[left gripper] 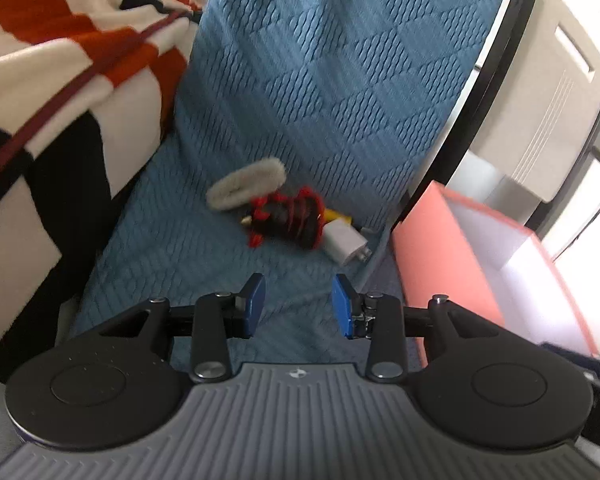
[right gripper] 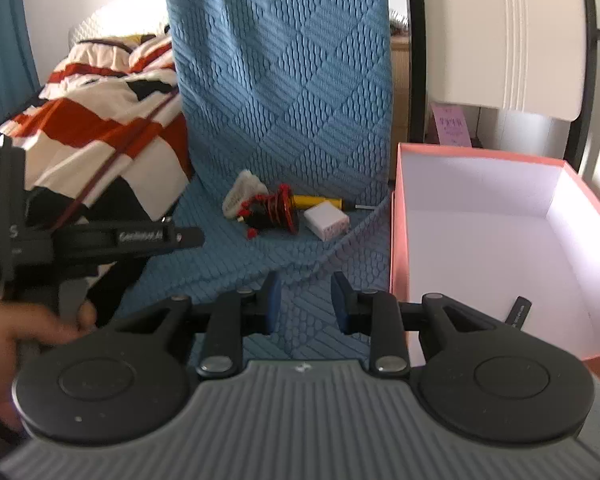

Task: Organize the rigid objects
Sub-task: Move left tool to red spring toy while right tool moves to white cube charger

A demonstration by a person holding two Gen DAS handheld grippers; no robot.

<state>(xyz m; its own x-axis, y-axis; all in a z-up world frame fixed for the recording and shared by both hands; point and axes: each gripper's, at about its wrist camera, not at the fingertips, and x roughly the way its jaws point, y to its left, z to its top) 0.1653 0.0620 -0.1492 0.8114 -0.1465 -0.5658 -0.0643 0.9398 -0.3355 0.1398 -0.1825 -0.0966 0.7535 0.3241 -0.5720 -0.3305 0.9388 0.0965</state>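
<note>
A small heap lies on the blue quilted seat: a white fluffy piece (left gripper: pixel 246 186) (right gripper: pixel 242 196), a red-and-black coiled object (left gripper: pixel 290 218) (right gripper: pixel 274 210), a yellow screwdriver (right gripper: pixel 318 201) (left gripper: pixel 336 214) and a white plug adapter (left gripper: pixel 346 245) (right gripper: pixel 326 221). My left gripper (left gripper: pixel 299 304) hovers open just short of the heap, nothing between its blue pads. My right gripper (right gripper: pixel 307 300) is open too, further back over the seat, with nothing between its pads. A pink open box (right gripper: pixel 480 220) (left gripper: pixel 460 264) stands to the right of the heap; a dark strip (right gripper: pixel 518 311) lies in it.
A striped orange, white and black blanket (left gripper: pixel 60 80) (right gripper: pixel 100 120) is piled on the left. The blue quilted backrest (left gripper: pixel 340 60) rises behind the heap. A white chair with a black frame (right gripper: pixel 500 32) stands behind the box. A hand (right gripper: pixel 24 328) holds the left gripper's handle.
</note>
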